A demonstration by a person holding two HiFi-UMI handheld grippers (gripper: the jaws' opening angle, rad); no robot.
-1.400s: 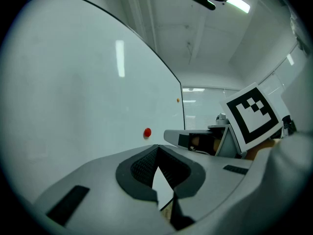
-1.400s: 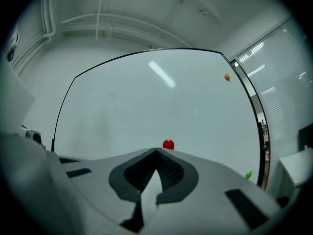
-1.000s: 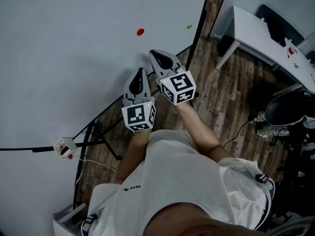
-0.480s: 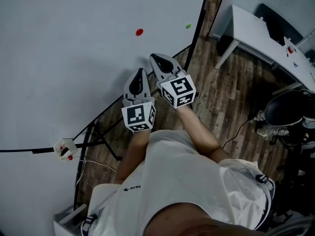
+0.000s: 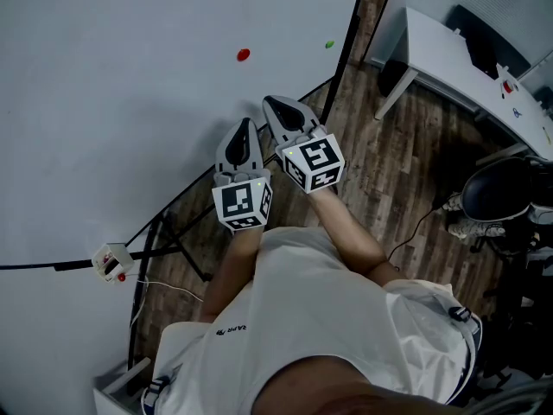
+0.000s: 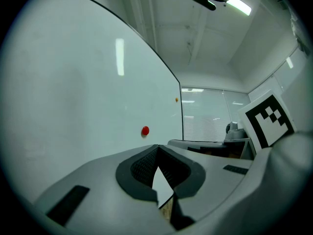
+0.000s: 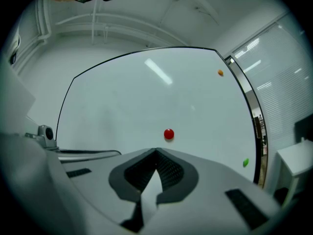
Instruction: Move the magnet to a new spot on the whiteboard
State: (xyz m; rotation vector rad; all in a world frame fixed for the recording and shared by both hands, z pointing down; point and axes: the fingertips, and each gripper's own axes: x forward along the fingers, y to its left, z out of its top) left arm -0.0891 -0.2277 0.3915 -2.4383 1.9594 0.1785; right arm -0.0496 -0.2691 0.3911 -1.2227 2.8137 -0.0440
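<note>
**Head view.** A smooth white whiteboard, edged by a thin black frame, fills the left side. A dark plank floor lies to its right, and a white desk stands beyond. The red magnet, a small round disc, is stuck to the board. A green magnet sits to the right of the red magnet, close to the frame. The left gripper and right gripper are grey moulded shells with checkered cubes. They are held side by side below the red magnet, well apart from it.

**Left gripper view.** The board is seen at a slant, glossy, with a ceiling light reflected in it. The red magnet lies just above the gripper's tip and is untouched. Up and to the right of the red magnet is a tiny dot, probably an orange magnet. The ribbed black fingers are brought together at their tips, and nothing is gripped.

**Right gripper view.** The red magnet is seen directly above the tip. The green magnet lies lower right of the red magnet, and the orange one upper right. The textured fingers are closed on each other and hold nothing.
</note>
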